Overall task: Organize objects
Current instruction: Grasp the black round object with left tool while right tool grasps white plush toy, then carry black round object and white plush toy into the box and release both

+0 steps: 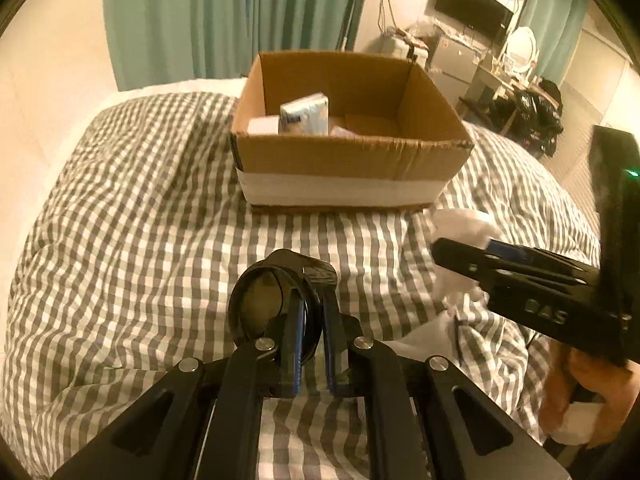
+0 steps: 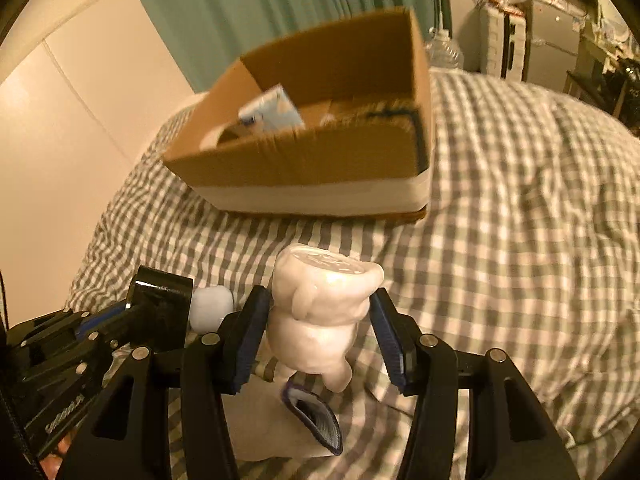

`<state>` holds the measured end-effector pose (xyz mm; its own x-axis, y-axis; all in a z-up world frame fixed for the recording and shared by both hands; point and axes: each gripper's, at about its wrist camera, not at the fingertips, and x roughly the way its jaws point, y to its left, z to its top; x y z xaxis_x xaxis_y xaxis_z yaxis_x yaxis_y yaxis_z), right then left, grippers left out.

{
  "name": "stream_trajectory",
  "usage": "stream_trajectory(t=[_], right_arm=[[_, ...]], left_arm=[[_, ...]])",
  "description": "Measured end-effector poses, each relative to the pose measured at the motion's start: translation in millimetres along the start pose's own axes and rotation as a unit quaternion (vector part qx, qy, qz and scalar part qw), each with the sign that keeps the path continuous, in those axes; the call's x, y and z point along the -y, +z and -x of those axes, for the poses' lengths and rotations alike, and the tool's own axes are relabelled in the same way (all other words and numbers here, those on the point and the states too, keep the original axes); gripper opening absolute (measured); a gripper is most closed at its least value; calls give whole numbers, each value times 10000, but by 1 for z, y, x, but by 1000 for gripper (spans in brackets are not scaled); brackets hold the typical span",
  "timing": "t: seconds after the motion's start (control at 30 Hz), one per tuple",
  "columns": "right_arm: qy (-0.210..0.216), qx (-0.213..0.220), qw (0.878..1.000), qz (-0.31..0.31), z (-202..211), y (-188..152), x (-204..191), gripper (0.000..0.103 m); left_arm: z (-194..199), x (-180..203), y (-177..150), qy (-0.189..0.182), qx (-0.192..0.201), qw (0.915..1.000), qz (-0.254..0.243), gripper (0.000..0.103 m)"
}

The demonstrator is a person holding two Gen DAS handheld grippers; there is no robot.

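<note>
An open cardboard box [image 1: 352,156] stands on the checked bed cover; it also shows in the right wrist view [image 2: 304,160]. Inside lie a pale blue packet [image 1: 306,114] and a white item [image 1: 262,125]. My left gripper [image 1: 310,312] is shut on a round black disc-shaped object [image 1: 258,304], held above the cover in front of the box. My right gripper [image 2: 316,312] is shut on a white tooth-shaped figure [image 2: 320,312], lifted over the cover; in the left wrist view it [image 1: 460,252] is at the right.
A white ball [image 2: 212,308] and a dark-edged pouch on white cloth [image 2: 316,420] lie on the cover near the grippers. Green curtains hang behind the box. A desk, fridge and monitor [image 1: 472,6] stand at the far right.
</note>
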<state>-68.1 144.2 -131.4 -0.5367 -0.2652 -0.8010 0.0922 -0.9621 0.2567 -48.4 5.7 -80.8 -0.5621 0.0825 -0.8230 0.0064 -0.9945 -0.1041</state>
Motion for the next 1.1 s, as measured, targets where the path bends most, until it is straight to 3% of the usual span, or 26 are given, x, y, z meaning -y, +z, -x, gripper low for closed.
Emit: stream_trajectory(t=[0.63,1.1], right_arm=[[1,1134,9928,375,111,21,-43,52],[-107,1738,9817,767,134,64,-65,52]], left_arm=[[81,17,38,88,1124,9936,10,9],[99,15,82,96,1643,9863,-60,9]])
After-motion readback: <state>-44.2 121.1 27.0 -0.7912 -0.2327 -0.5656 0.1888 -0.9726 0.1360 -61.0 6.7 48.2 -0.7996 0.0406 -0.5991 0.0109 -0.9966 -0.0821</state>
